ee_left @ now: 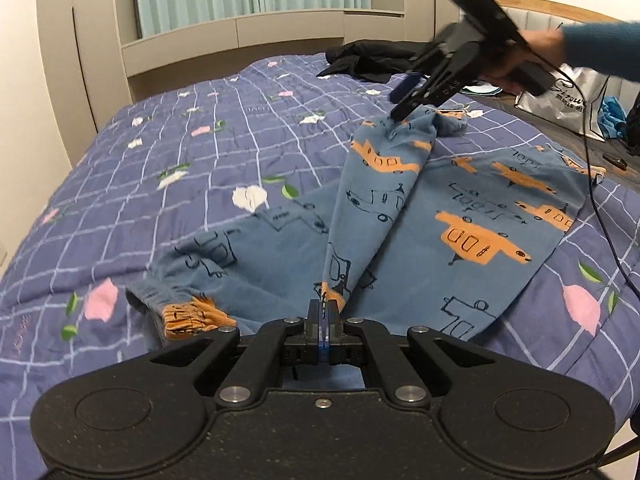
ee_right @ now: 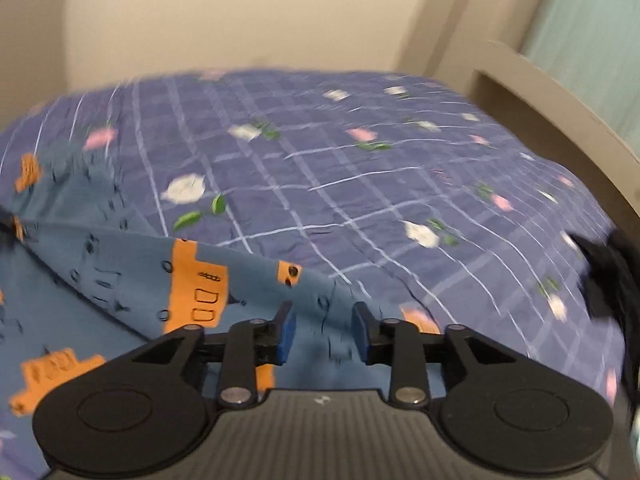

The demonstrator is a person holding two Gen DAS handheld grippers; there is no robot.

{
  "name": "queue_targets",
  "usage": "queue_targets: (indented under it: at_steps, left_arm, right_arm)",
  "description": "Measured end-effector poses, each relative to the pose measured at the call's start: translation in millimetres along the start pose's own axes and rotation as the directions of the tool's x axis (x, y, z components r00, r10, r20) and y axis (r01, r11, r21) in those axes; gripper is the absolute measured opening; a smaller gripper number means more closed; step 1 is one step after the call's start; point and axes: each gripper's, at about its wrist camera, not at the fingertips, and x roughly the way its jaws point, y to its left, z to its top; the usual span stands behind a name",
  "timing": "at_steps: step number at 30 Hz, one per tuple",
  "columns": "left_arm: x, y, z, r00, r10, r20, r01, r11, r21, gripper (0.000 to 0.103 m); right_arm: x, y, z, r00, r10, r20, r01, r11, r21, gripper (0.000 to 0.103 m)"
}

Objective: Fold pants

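Observation:
Blue pants printed with orange and outlined vehicles lie spread on the bed. My left gripper is shut on a fold of the pants near the waistband, whose orange elastic edge bunches to the left. One leg is pulled up in a ridge toward my right gripper, which hovers at the leg's far end. In the right wrist view the right gripper is open with blue pads apart, just above the pants fabric, holding nothing.
The bed has a purple checked quilt with flower prints. A black garment lies at the far side. A white shopping bag and a cable are at the right. A beige bed frame and curtains stand behind.

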Motion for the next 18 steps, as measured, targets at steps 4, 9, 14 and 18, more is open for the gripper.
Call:
queue_targets:
  at_steps: [4, 9, 14, 18]
  left_arm:
    - [6, 5, -2, 1.000, -0.015, -0.011, 0.014, 1.000, -0.024, 0.000]
    - [9, 6, -2, 1.000, -0.022, -0.016, 0.022, 0.999, -0.032, 0.000]
    - [9, 6, -3, 0.999, -0.029, -0.018, 0.029, 0.999, -0.033, 0.000]
    - [11, 5, -4, 0.999, -0.029, -0.023, 0.028, 0.999, -0.031, 0.000]
  right_arm:
    - [29, 4, 21, 0.994, 0.078, -0.079, -0.091, 0.979, -0.181, 0.046]
    - [50, 9, 38, 0.979, 0.135, -0.155, -0.176, 0.939, -0.294, 0.046]
    - [68, 13, 41, 0.936, 0.195, -0.292, -0.292, 0.893, -0.342, 0.047]
    - [84, 6, 41, 0.929, 0.189, -0.318, -0.293, 0.900, -0.322, 0.052]
